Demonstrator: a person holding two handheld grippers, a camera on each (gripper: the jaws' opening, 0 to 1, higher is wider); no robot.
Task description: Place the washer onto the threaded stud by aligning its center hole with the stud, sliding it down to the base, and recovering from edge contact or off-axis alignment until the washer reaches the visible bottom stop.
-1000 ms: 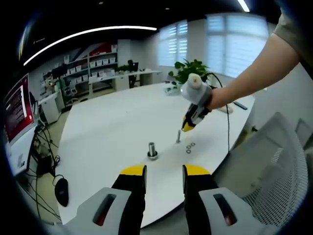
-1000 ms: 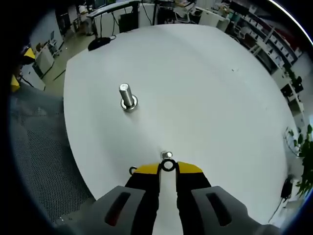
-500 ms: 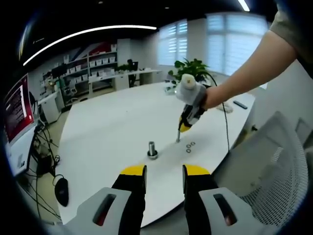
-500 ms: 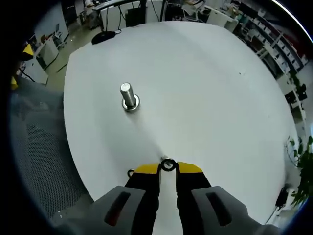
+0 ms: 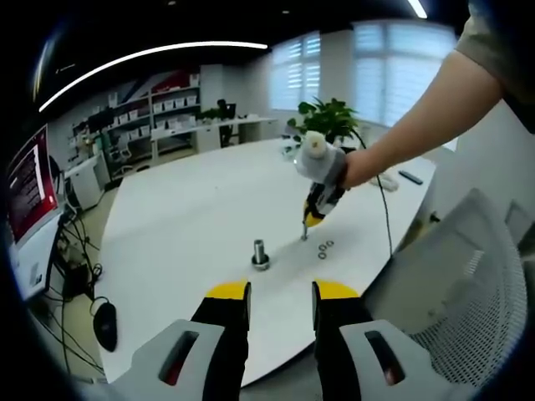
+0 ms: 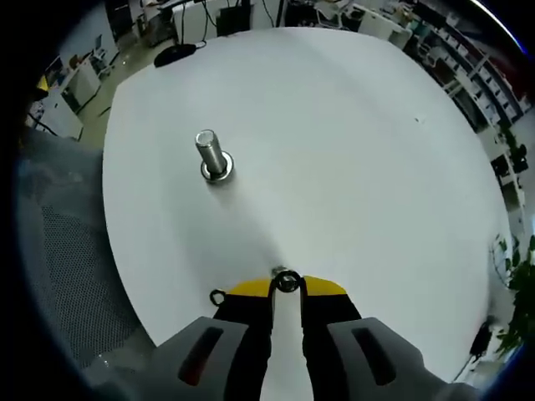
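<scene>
While the right gripper (image 6: 287, 286) pinches a small washer (image 6: 287, 282) between its yellow tips, the ring sits directly over the thin threaded stud (image 5: 304, 232) standing on the white table (image 6: 334, 150), whose top peeks out just past the washer in the right gripper view. Judging from that, the hole and stud tip are nearly aligned (though whether the ring is already threaded on I cannot tell), and the stud's long axis runs upright, so the coming move is straight down along it. Two spare washers (image 5: 324, 250) lie just beside the stud. A thicker bolt (image 6: 213, 158) stands well apart. Nearer the bolt, the left gripper (image 5: 281, 296) hangs back, jaws spread and empty.
</scene>
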